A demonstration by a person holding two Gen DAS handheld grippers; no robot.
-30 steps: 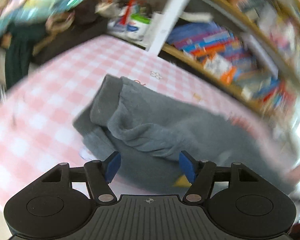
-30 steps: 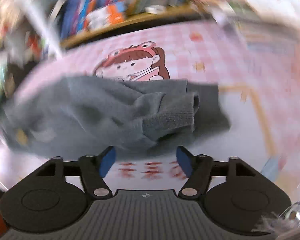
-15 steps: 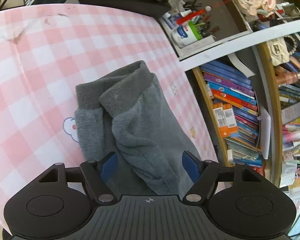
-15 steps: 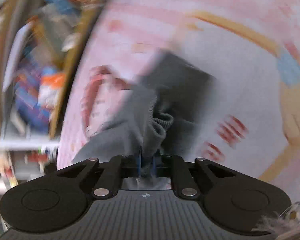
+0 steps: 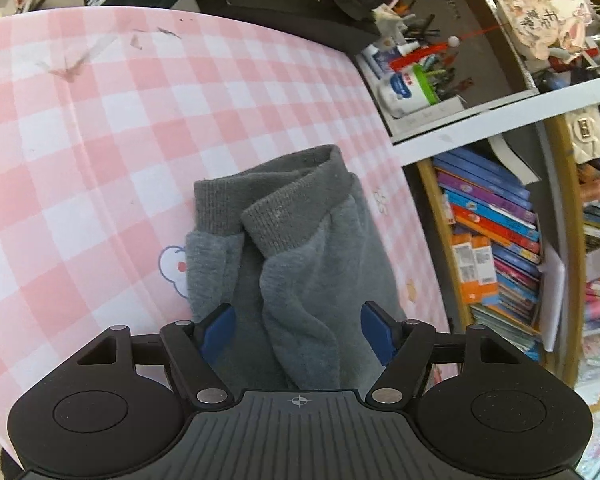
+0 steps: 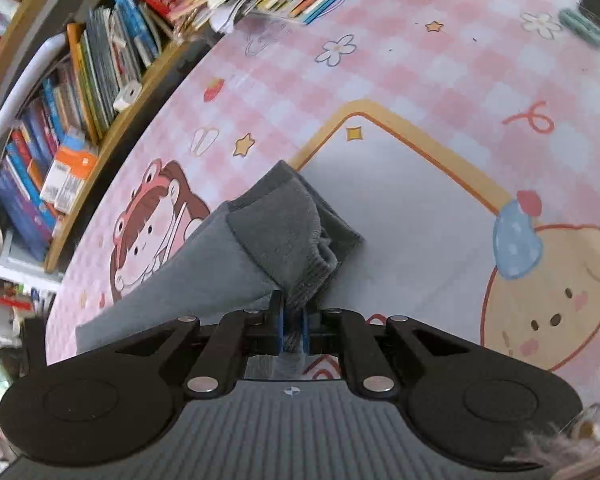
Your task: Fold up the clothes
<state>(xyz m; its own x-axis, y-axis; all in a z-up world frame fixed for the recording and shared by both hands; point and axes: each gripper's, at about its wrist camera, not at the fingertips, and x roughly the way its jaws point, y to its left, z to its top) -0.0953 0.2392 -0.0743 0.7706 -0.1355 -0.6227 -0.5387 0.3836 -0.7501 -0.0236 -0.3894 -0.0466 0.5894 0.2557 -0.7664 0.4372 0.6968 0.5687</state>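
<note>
Grey fleece garment on a pink checked tablecloth, one gripper clamped on it, the other spread over it.

Left wrist view: the grey garment [image 5: 300, 248] lies bunched on the tablecloth [image 5: 100, 140], its two ribbed cuffs pointing away from the camera, one lapped over the other. The left gripper [image 5: 298, 330] has just been narrowing its jaws; they stand apart with a fleece fold between them, the blue pads not pressing on it. Beyond the garment's far side stands a bookshelf [image 5: 496, 248] full of books, with a cluttered tray of bottles and pens above it.

Right wrist view: the right gripper [image 6: 293, 330] is clenched on a pinch of the garment [image 6: 260, 240] at a ribbed cuff. The garment lies beside a printed cartoon girl [image 6: 148, 232] and overlaps a yellow-bordered white panel [image 6: 400, 208]; a bookshelf [image 6: 60, 128] rises behind.
</note>
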